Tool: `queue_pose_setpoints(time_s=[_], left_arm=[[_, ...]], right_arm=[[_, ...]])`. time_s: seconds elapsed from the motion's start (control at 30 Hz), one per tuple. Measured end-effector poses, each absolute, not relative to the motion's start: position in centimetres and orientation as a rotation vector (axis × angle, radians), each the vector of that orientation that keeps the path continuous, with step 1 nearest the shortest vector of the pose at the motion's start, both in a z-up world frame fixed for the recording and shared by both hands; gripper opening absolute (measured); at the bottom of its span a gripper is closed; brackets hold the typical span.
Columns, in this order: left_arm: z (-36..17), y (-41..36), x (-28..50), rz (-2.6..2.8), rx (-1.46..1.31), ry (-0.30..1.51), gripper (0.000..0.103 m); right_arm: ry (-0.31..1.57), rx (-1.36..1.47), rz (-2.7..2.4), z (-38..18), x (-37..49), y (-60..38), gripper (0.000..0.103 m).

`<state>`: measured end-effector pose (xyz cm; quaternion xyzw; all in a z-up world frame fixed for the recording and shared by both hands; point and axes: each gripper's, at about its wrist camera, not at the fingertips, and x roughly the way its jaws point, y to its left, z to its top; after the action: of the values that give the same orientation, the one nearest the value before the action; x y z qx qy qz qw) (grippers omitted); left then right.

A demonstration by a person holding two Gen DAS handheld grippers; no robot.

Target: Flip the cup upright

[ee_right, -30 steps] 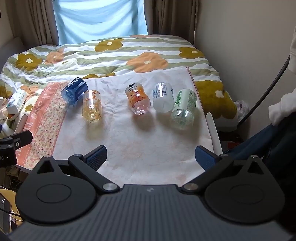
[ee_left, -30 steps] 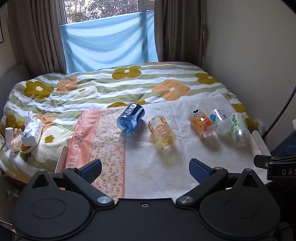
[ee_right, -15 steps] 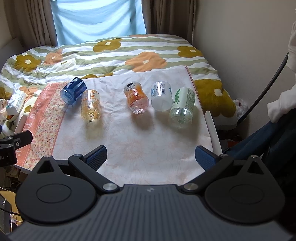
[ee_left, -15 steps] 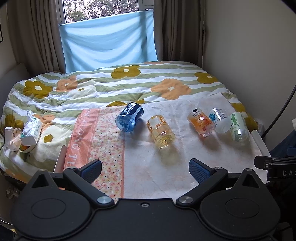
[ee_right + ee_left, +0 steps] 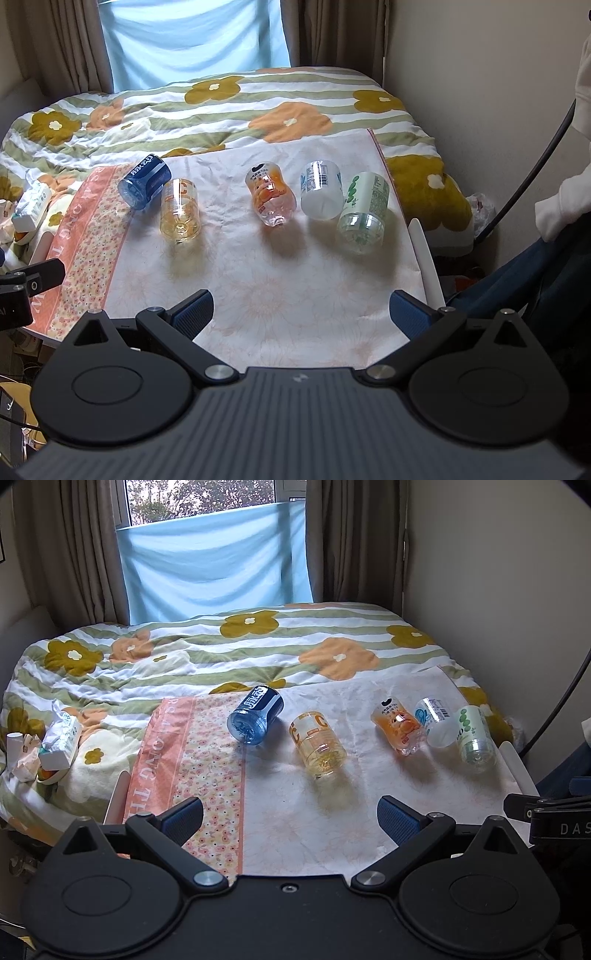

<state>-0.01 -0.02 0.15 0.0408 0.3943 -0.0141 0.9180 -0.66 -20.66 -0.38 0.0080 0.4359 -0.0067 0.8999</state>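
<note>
Several plastic cups lie on their sides on a cloth-covered board [image 5: 295, 812] [image 5: 280, 295]. From left to right they are a blue cup [image 5: 255, 716] [image 5: 144, 181], a yellow cup [image 5: 318, 744] [image 5: 180, 210], an orange cup [image 5: 398, 725] [image 5: 270, 197], a white cup [image 5: 435, 722] [image 5: 320, 190] and a green-print cup [image 5: 474, 734] [image 5: 364, 213]. My left gripper [image 5: 290, 814] is open and empty at the near edge, below the yellow cup. My right gripper [image 5: 301, 310] is open and empty at the near edge, below the orange cup.
The board rests on a bed with a flowered quilt [image 5: 221, 653]. A tissue pack and small clutter [image 5: 59, 738] lie at the bed's left edge. A wall [image 5: 498, 572] is on the right. The person's arm and leg [image 5: 561, 221] show at the right.
Both views have crept slightly forward and up, so the cups sit a little lower in the frames. Both grippers stay open. No cup has moved.
</note>
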Motion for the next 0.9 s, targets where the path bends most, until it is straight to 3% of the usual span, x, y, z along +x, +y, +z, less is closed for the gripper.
queue_pose_setpoints(time_s=[0.9], left_arm=[[0.14, 0.15, 0.42, -0.032, 0.060, 0.819, 0.102]], right_arm=[[0.901, 0.017, -0.014, -0.35, -0.58, -20.68, 0.103]])
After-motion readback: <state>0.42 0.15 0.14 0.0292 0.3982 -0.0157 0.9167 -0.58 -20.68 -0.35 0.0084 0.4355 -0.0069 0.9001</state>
